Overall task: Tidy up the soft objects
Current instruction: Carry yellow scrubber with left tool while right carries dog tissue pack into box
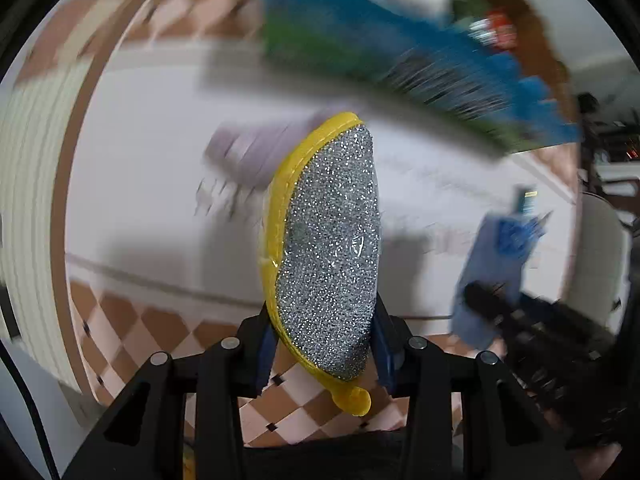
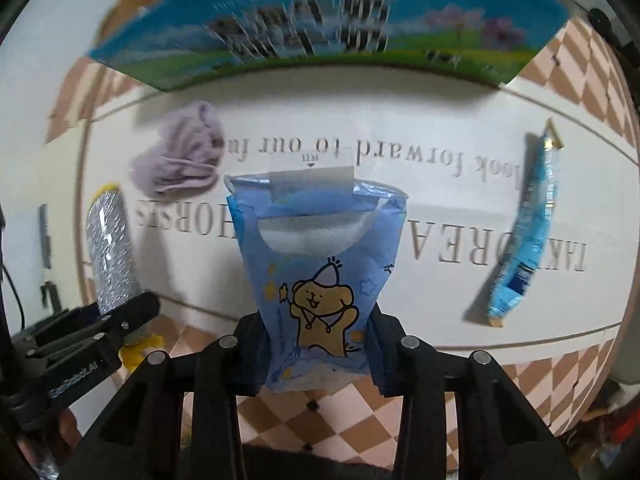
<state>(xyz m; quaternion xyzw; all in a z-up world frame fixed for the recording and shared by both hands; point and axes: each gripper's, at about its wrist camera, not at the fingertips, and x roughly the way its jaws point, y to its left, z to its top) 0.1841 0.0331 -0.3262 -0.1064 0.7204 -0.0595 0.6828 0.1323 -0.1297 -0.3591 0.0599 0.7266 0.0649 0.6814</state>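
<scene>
Glittering silver with a yellow rim, the scouring pad (image 1: 328, 256) stands upright, pinched in my left jaws (image 1: 326, 354) above the desk (image 1: 152, 208); my right jaws (image 2: 318, 354) squeeze a blue tissue pack (image 2: 320, 264) printed with a cartoon bear; on the white desk beyond lie a lilac cloth (image 2: 180, 160), a blue wrapper (image 2: 528, 236) well to the right, and a printed blue-green box (image 2: 320, 20) at the far edge.

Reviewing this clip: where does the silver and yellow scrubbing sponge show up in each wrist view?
Left wrist: the sponge fills the centre, clamped upright in the left gripper.
Right wrist: the sponge sits at the left edge, sticking up from the left gripper.
Shared landmark: the lilac cloth on the white mat.
</scene>
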